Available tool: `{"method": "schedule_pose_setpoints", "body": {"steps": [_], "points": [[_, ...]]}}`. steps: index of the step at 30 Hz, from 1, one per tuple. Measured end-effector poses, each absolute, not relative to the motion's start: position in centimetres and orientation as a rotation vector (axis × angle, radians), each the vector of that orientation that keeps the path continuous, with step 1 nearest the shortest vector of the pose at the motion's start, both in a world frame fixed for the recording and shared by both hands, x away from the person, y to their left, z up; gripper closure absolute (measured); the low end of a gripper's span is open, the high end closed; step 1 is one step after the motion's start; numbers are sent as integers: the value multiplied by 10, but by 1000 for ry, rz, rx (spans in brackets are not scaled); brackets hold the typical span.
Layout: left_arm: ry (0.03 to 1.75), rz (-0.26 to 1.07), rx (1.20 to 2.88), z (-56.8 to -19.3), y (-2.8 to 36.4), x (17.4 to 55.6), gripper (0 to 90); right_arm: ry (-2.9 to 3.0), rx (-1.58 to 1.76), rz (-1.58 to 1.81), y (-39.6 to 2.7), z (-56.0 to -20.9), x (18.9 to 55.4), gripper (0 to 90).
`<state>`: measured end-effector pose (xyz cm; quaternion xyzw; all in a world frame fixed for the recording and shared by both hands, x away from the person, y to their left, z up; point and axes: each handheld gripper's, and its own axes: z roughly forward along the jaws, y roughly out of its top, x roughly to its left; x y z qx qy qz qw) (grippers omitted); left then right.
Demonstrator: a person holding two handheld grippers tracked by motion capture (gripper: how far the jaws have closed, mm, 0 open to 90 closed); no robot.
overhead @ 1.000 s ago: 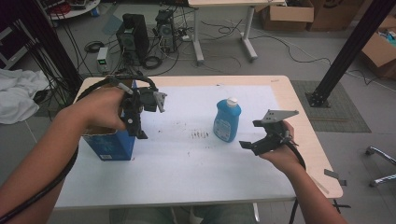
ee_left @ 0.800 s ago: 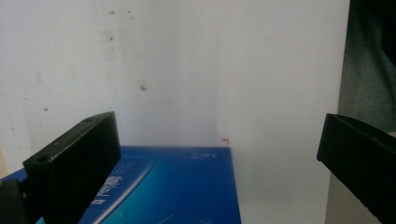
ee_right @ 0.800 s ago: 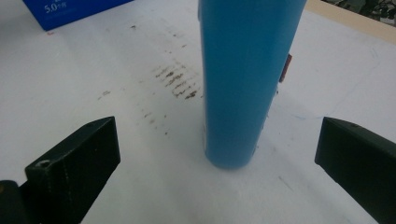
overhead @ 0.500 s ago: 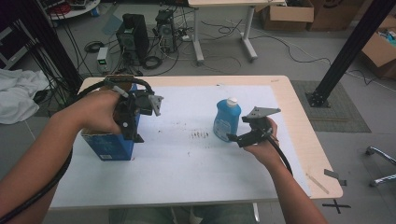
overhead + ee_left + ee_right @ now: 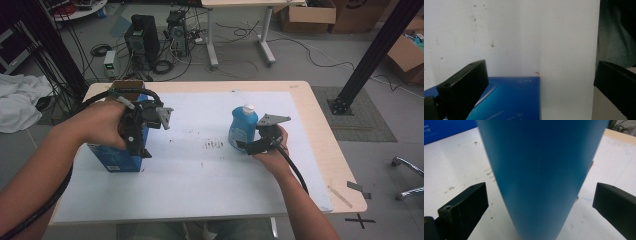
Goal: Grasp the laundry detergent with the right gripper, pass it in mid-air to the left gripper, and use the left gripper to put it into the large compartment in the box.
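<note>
Blue bottle [image 5: 242, 127]: right hand-held gripper [image 5: 251, 145] moved closer.

**Table and what it carries**

I see a light wooden table [image 5: 320, 130] covered by a white sheet [image 5: 200, 180], stained with dark specks near its centre. On the sheet, a blue box [image 5: 117, 159] stands at about nine o'clock from the centre. A blue bottle [image 5: 241, 126] with a white cap stands upright at about two o'clock.
</note>
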<state>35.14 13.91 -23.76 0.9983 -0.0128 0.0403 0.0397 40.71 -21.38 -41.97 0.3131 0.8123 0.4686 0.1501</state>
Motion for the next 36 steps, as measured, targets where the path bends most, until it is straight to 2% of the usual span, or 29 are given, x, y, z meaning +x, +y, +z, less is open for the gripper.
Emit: {"method": "schedule_pose_setpoints", "body": {"steps": [17,27,36], "points": [[-46,102,3060,-242,138,345,1,2231,930,1414,-203,-428,412,12],[-42,100,3065,-243,137,345,1,2183,926,1443,-200,-427,410,147],[-38,94,3067,-245,137,348,1,2164,930,1443,-198,-427,410,200]]}}
